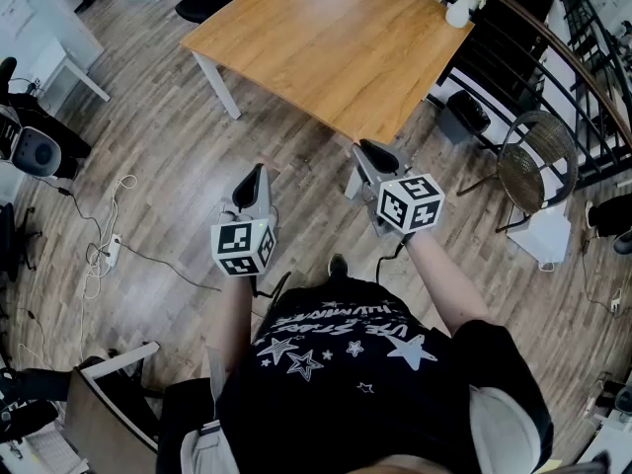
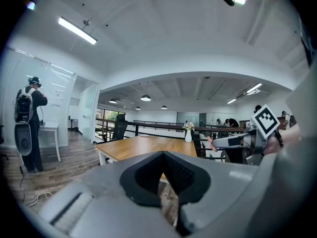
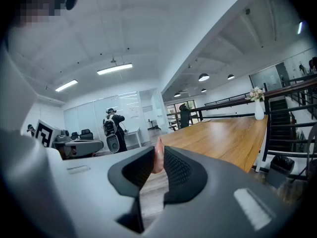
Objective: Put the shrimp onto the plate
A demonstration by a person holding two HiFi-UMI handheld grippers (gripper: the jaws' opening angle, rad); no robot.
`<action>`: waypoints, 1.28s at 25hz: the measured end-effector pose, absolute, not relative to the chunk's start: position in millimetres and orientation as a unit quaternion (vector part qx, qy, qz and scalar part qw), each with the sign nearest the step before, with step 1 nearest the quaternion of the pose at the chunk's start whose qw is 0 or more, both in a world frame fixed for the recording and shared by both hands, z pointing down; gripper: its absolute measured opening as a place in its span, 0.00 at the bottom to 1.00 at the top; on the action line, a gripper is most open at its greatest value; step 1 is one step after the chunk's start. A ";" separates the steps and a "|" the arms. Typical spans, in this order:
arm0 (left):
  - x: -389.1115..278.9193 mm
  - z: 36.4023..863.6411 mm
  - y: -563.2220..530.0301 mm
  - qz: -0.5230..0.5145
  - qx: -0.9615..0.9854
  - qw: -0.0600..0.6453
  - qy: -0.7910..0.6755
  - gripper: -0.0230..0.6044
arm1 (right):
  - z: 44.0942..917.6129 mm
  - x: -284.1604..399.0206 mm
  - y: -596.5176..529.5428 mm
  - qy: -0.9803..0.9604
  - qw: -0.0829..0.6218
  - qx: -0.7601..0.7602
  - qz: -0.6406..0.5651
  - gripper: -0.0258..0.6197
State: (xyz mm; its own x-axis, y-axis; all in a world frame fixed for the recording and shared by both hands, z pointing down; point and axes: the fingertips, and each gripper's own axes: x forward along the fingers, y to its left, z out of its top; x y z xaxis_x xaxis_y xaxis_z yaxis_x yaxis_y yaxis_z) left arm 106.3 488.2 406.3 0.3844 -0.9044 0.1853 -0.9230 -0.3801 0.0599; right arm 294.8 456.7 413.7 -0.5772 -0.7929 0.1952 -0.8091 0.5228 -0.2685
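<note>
The right gripper (image 1: 367, 151) hangs just off the near corner of the table (image 1: 326, 38). Its jaws are pinched to a narrow slit on the shrimp (image 3: 157, 158), a pale pink sliver that stands upright between the ribbed black pads. The left gripper (image 1: 259, 171) is beside it, out over the plank floor (image 1: 168, 166). Its jaw tips meet with nothing between them. The tabletop ahead is mostly bare up to its edges. A white vase (image 1: 459, 8) of flowers stands at the right corner, and a small pale plate (image 2: 144, 135), too small to make out well, lies near the far edge. The floor to the left of the table is open, with loose cables (image 1: 109, 235) further left. A black railing (image 1: 553, 57) and a wire chair (image 1: 533, 166) close off the right side. The table has a smooth honey-coloured wooden top on white legs. The grippers have matte grey shells.
</note>
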 end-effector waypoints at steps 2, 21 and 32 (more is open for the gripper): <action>101.1 407.6 489.8 0.061 0.829 0.080 -0.551 0.04 | 412.9 289.8 455.5 -0.872 0.024 0.458 0.168 0.14; 67.4 443.2 532.8 0.069 0.831 0.116 -0.540 0.04 | 437.6 268.4 478.1 -0.847 0.038 0.491 0.198 0.13; 17.4 459.5 540.4 0.070 0.821 0.131 -0.551 0.04 | 453.1 238.6 486.2 -0.844 0.030 0.486 0.225 0.14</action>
